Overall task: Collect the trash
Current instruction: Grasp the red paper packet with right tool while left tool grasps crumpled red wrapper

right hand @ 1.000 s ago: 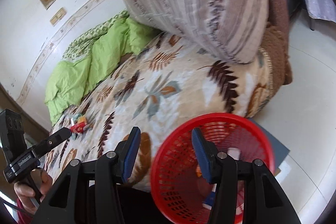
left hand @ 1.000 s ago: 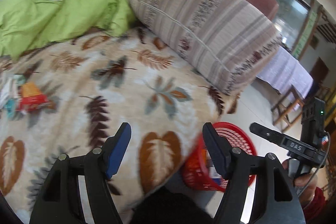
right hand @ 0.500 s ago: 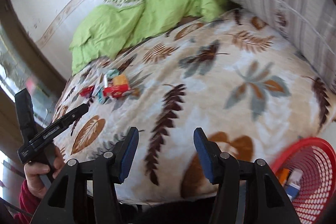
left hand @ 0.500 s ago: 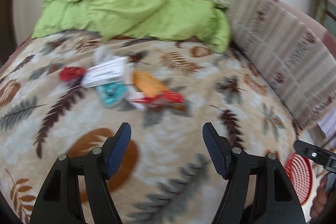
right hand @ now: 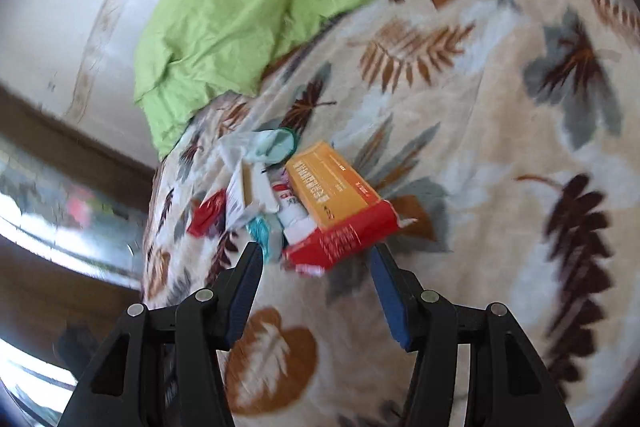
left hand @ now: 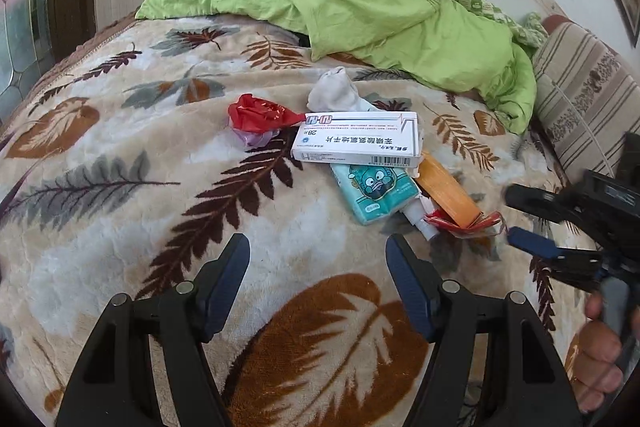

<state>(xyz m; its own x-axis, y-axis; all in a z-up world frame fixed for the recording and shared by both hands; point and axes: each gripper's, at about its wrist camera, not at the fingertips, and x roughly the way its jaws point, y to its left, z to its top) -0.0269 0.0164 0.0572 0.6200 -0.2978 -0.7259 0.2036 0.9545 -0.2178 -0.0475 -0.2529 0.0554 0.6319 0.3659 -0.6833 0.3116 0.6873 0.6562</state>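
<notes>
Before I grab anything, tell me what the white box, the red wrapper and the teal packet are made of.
White box: thin cardboard by the look, matte, crisp folded edges and print.
Red wrapper: probably foil or plastic film, crinkled with shiny glints.
Teal packet: seems soft plastic film, slightly glossy and wrinkled.

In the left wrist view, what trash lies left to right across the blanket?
Red crumpled wrapper → white medicine box → orange and red carton → right gripper, jaws open, at the carton's end.
</notes>
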